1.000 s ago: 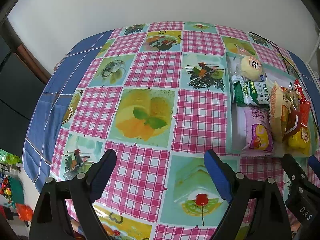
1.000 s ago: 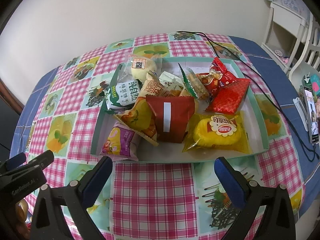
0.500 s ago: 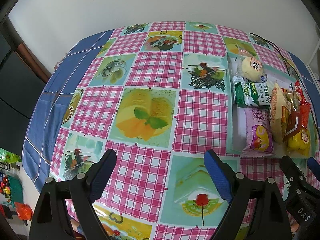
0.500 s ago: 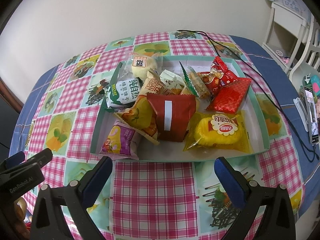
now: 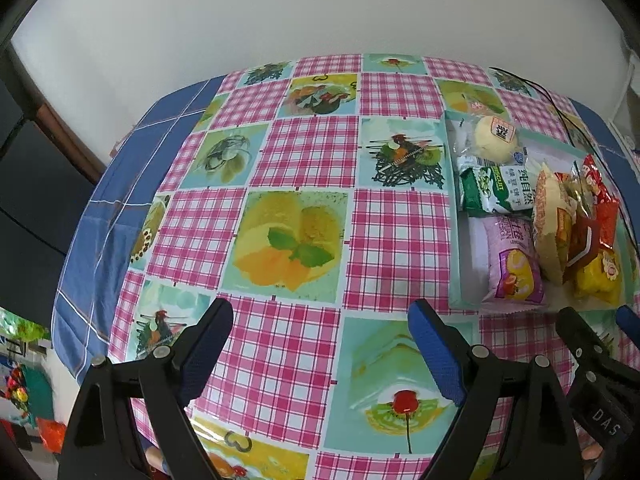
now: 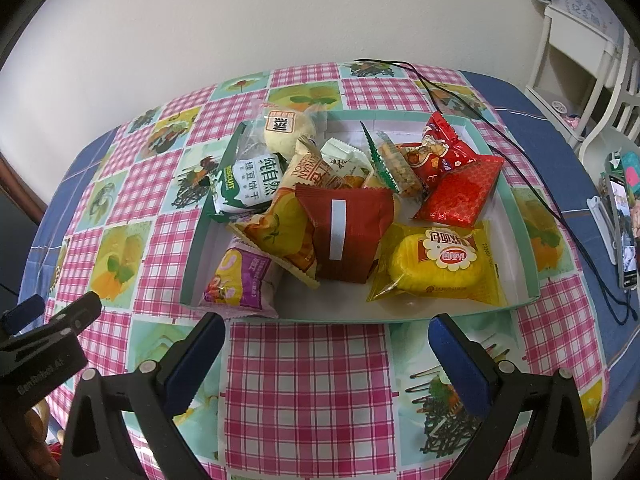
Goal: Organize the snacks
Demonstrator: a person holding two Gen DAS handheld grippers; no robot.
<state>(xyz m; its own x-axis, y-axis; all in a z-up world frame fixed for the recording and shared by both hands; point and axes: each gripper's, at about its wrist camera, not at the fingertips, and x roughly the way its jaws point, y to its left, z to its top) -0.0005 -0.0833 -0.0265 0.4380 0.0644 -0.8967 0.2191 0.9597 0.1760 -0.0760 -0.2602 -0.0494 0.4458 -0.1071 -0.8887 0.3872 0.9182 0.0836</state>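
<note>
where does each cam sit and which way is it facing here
Left wrist: sits on the left gripper, tilted down at bare tablecloth; its open fingers show, and the right gripper at the edge.
Right wrist: sits on the right gripper, tilted down at the snack tray; its open fingers show, and the left gripper at the left edge.
Shared: the tray, the purple packet, the same tablecloth.

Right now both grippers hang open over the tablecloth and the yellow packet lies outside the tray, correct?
Not quite. The right wrist view shows the yellow packet inside the tray, near its front wall. The left gripper and right gripper do hang open over the tablecloth.
</note>
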